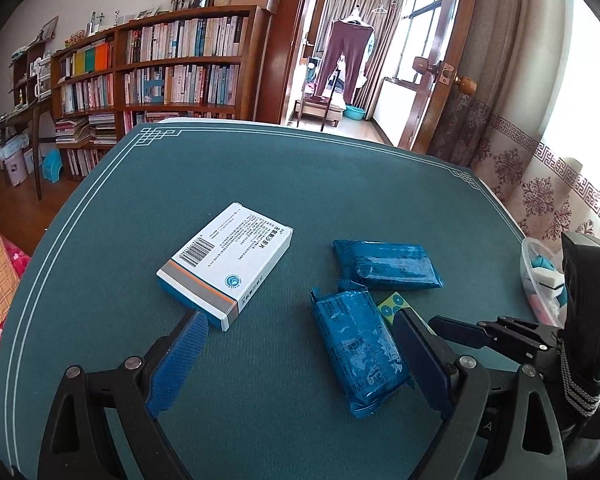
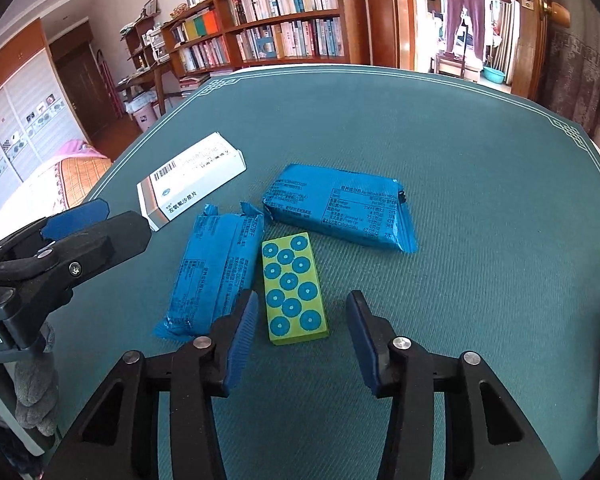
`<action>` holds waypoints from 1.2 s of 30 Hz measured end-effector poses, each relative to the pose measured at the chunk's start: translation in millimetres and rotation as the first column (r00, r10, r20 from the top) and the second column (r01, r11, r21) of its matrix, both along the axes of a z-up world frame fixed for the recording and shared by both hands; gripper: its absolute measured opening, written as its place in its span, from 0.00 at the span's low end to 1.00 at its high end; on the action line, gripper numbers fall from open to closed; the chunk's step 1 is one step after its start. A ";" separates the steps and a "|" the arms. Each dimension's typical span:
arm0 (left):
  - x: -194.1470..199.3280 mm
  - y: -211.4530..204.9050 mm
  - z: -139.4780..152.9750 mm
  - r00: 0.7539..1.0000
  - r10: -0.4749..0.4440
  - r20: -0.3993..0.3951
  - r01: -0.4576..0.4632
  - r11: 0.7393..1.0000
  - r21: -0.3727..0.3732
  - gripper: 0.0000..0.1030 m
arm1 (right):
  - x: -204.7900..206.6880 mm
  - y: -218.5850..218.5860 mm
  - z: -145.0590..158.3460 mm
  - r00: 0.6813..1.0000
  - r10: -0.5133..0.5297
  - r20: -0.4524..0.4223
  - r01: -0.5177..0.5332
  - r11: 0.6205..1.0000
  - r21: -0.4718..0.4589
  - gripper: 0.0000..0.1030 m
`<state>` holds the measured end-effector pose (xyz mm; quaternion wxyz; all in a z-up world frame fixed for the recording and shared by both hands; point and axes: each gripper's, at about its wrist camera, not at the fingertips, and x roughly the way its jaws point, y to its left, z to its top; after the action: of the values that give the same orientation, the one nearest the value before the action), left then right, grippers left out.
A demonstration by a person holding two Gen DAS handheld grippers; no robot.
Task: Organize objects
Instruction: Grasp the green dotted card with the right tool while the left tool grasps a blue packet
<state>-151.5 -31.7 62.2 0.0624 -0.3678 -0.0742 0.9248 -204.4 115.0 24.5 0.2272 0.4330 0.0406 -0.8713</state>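
A white medicine box (image 1: 225,266) lies on the teal table mat (image 1: 260,168), with two blue foil packets to its right, one near (image 1: 358,354) and one far (image 1: 386,266). A yellow-green tile with blue dots (image 1: 394,306) peeks out between them. My left gripper (image 1: 300,338) is open, its fingers either side of the near packet. In the right wrist view the box (image 2: 190,178), near packet (image 2: 214,270), far packet (image 2: 340,208) and tile (image 2: 294,288) all show. My right gripper (image 2: 302,312) is open just before the tile. The left gripper (image 2: 88,220) shows at left.
A clear plastic container (image 1: 540,276) with small items stands at the table's right edge. A bookshelf (image 1: 172,68) and an open doorway (image 1: 352,60) lie beyond the table. A bed with an orange checked cover (image 2: 76,176) is off the left side.
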 end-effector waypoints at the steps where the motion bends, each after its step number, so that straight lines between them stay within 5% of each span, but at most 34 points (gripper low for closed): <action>1: -0.8 1.1 -0.7 1.000 0.000 0.001 0.000 1.000 -0.001 0.93 | 0.9 -1.9 -0.2 1.000 0.005 -0.009 -0.005 1.000 0.016 0.43; 5: -5.0 9.5 -3.4 1.000 -0.008 0.016 0.008 1.000 -0.012 0.93 | 1.0 -0.4 -0.3 1.000 -0.008 -0.021 0.008 0.999 0.032 0.32; 14: -11.8 39.1 -10.4 0.997 -0.063 0.042 0.065 0.997 -0.041 0.92 | 15.7 35.8 12.3 0.997 -0.068 -0.026 0.068 0.998 -0.004 0.30; 30: -27.6 57.6 -34.7 0.991 -0.046 0.124 0.059 0.993 -0.105 0.45 | 41.5 95.5 52.1 0.984 -0.155 -0.090 0.148 0.986 -0.075 0.29; 36: -23.0 66.9 -30.3 0.991 -0.079 0.112 0.091 0.990 -0.106 0.42 | 48.7 112.7 74.3 0.972 -0.189 -0.138 0.173 0.978 -0.118 0.29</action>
<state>-174.5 35.2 31.9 0.0773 -0.4230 -0.0103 0.9028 -155.7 227.8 98.8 0.1657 0.3564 -0.0284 -0.9191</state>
